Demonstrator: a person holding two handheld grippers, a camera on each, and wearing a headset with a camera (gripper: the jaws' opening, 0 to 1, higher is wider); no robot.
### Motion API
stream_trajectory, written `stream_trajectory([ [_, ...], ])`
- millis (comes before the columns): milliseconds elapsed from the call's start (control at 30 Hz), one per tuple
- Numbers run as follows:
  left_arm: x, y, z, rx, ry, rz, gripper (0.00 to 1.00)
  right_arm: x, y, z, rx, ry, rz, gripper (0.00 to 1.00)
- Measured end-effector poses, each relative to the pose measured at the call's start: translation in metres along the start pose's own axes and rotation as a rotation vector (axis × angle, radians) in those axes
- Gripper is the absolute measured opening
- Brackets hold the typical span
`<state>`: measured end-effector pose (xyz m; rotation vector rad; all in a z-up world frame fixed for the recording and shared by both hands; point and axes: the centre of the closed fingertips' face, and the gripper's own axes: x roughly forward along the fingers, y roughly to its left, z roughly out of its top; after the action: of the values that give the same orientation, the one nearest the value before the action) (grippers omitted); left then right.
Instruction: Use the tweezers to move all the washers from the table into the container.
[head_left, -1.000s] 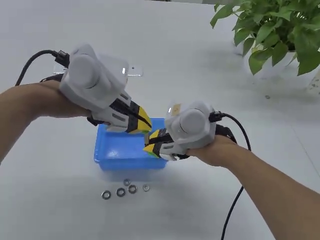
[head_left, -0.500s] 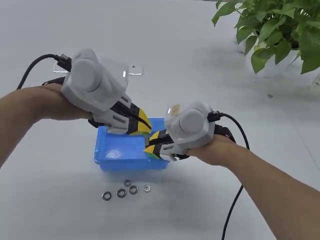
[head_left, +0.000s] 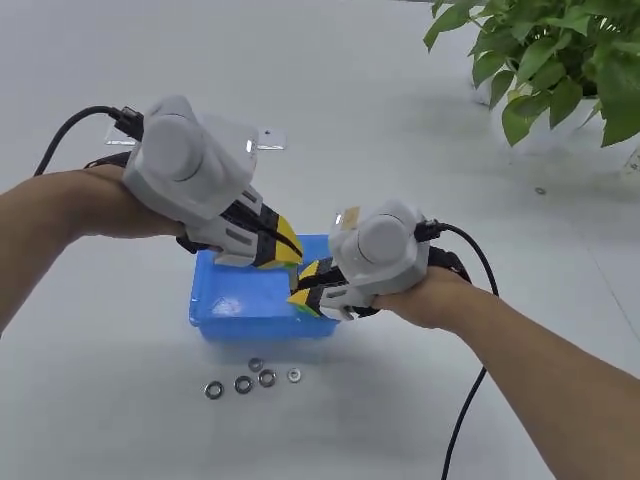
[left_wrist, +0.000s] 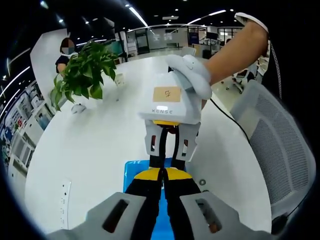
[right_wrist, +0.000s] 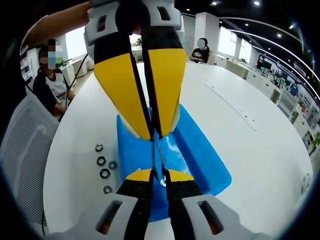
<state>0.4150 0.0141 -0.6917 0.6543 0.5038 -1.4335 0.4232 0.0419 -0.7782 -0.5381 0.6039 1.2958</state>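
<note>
Nothing much has shifted this past second: the left gripper (head_left: 289, 250) and right gripper (head_left: 299, 286) stay clamped on the tweezers (right_wrist: 154, 157) above the blue container (head_left: 260, 326), and five washers (head_left: 243, 385) still lie on the counter (head_left: 120, 400) just beside it, so I'd judge no progress.

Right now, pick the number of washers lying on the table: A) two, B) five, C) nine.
B: five washers lie in a loose cluster on the table, just in front of the blue container.
</note>
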Motion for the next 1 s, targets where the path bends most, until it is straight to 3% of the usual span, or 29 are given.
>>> stream_trajectory([
  [500, -0.010, -0.003, 0.007, 0.006, -0.001, 0.003, 0.05, -0.008, 0.003, 0.009, -0.018, -0.017, -0.012, 0.11],
  [1000, -0.023, -0.009, 0.022, 0.021, -0.008, 0.005, 0.05, -0.024, 0.009, 0.022, -0.039, -0.042, -0.048, 0.11],
])
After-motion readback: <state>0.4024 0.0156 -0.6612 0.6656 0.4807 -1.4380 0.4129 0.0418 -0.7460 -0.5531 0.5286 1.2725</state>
